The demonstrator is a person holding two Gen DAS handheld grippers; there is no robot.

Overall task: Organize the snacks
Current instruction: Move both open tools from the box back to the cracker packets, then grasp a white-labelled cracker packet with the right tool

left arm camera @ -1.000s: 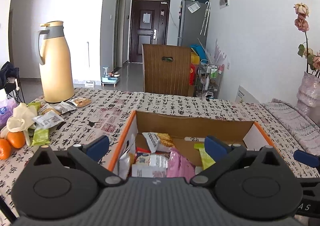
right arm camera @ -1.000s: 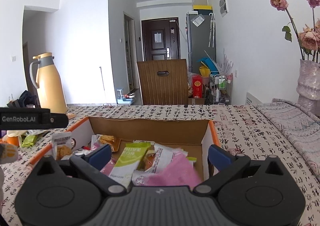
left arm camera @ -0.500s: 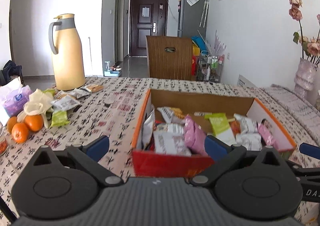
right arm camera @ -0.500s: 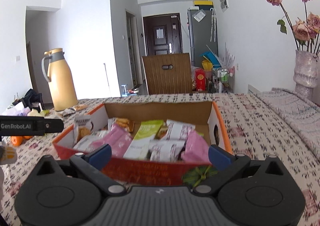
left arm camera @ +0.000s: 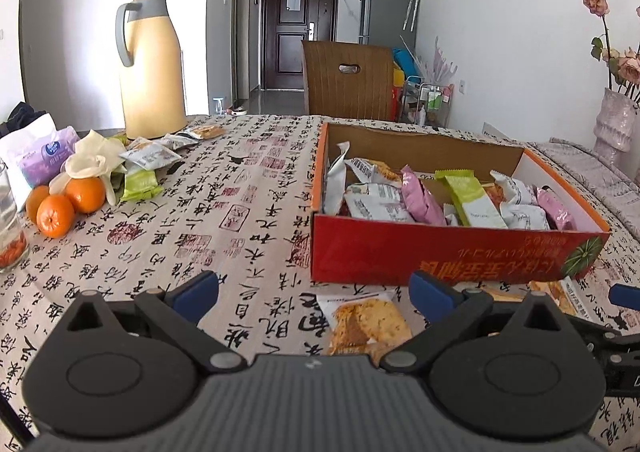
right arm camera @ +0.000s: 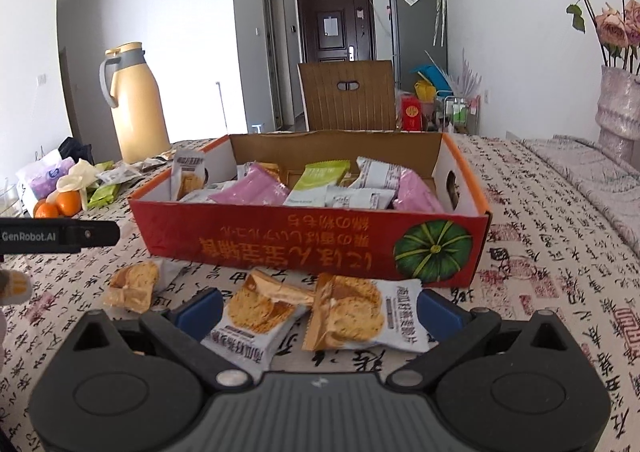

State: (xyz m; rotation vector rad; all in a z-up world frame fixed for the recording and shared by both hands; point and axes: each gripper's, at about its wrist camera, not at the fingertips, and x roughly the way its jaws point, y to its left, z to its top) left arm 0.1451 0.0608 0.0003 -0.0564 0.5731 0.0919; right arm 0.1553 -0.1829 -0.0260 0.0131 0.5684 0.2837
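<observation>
Although most of the snacks already sit in the red pumpkin-printed carton [right arm camera: 304, 240], several biscuit packets remain loose on the calligraphy-print tablecloth [left arm camera: 224, 212] along the carton's near wall. In the right wrist view, two biscuit packets [right arm camera: 304, 312] lie overlapping directly ahead of the right gripper [right arm camera: 318, 310], whose fingers stand wide apart and hold nothing; a third packet [right arm camera: 134, 286] lies to their left. The left gripper [left arm camera: 314, 294] is likewise spread wide and empty, with one biscuit packet [left arm camera: 366, 322] between its fingers on the cloth. A further group of sachets [left arm camera: 150, 156] rests toward the table's far left edge beside the mandarins [left arm camera: 64, 200] and the yellow thermos jug [left arm camera: 150, 64]. These packets are judged light, crinkly and slippery, with brittle contents; a firm squeeze across the middle could crack the biscuits, so the flat sealed end of the wrapper is the better hold. Overlap of the two right-hand packets risks lifting both together. Open cloth lies left of the carton; the carton's near wall stands close behind the loose packets and must be cleared on any lift. A glass [left arm camera: 10, 228] at the left edge warrants care.
</observation>
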